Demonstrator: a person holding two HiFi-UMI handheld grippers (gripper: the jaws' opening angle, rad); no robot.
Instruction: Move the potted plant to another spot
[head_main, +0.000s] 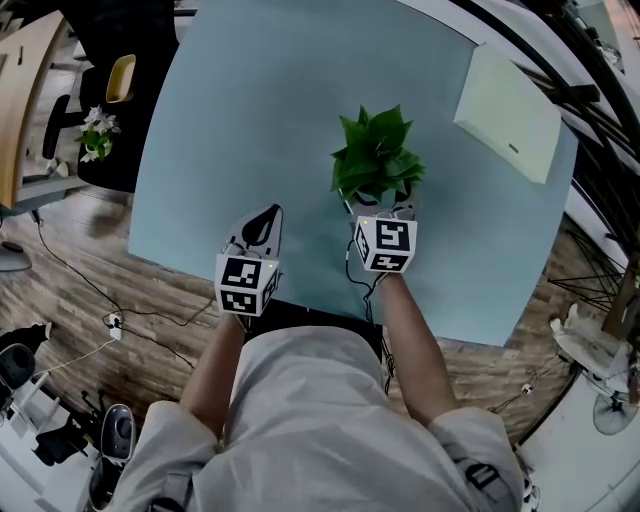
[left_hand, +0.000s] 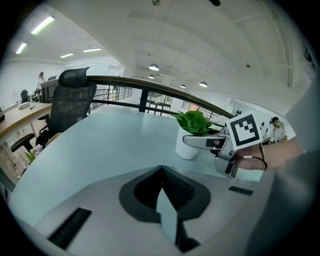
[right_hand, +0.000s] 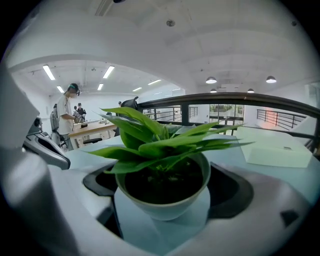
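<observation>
Right tongs (head_main: 379, 207) are closed on the pot (right_hand: 162, 202), one jaw on each side just under its rim, with the leaves (head_main: 375, 155) spilling over them. Left tongs (head_main: 268, 215) are pinched together on nothing, at the lower middle of the head view, apart from the plant on its left.

The pot sits right of centre on the table (head_main: 250, 110), not far from the near edge. From where I look it seems to stand on the top rather than hang in the air, though I can't be sure.

My worry is the grip. That pot is round, smooth and narrows downward, so two flat jaws may let it slide out or swing once it is lifted. Any tilt would dump soil. A fast sweep toward the upper right could knock it against the pale box (head_main: 508, 112) lying there, and pulling back risks the table's edge.
</observation>
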